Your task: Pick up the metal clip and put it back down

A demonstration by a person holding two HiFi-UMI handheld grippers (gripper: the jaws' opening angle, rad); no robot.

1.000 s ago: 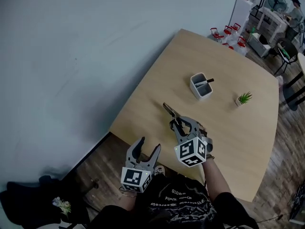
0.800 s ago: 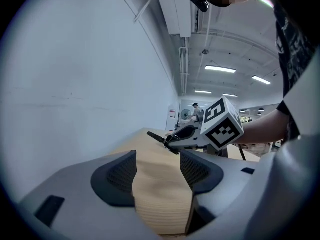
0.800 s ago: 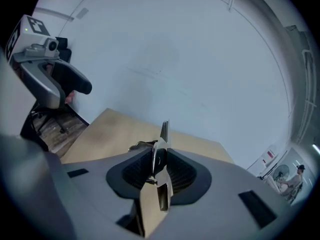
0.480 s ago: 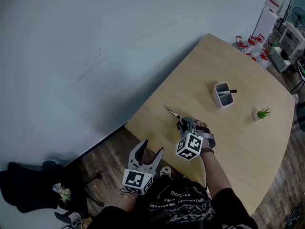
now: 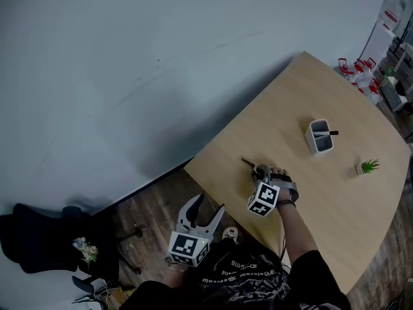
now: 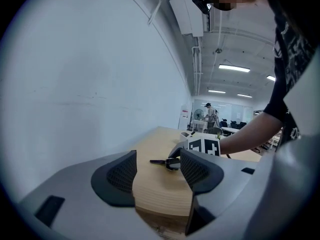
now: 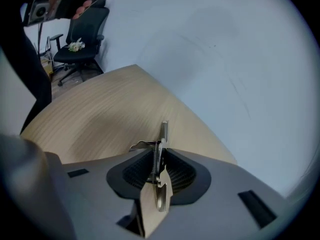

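A pale wall [image 5: 129, 57] fills the upper left of the head view, and the wooden table [image 5: 335, 199] runs from six o'clock up to one o'clock beside it. A black chair [image 5: 39, 237] stands on the floor at eight o'clock, well off the table. The right gripper [image 5: 257, 171] is over the table's near-left part, and its jaws pinch the metal clip [image 7: 161, 154] by its sprung middle. The clip's long axis follows the line the gripper points along, with its tip poking out toward ten o'clock in the head view. It sits low over the wood; whether it already touches I cannot tell. Setting it down likely needs only a short drop and a release. The left gripper [image 5: 208, 205] hangs off the table at seven o'clock from the clip, jaws spread and empty, so the right hand is the one to finish. The wall-side edge lies near at ten o'clock and the table corner at nine. Bare wood opens toward two o'clock, up to a white pen cup [image 5: 321, 136] and a small plant [image 5: 368, 166], both well apart.
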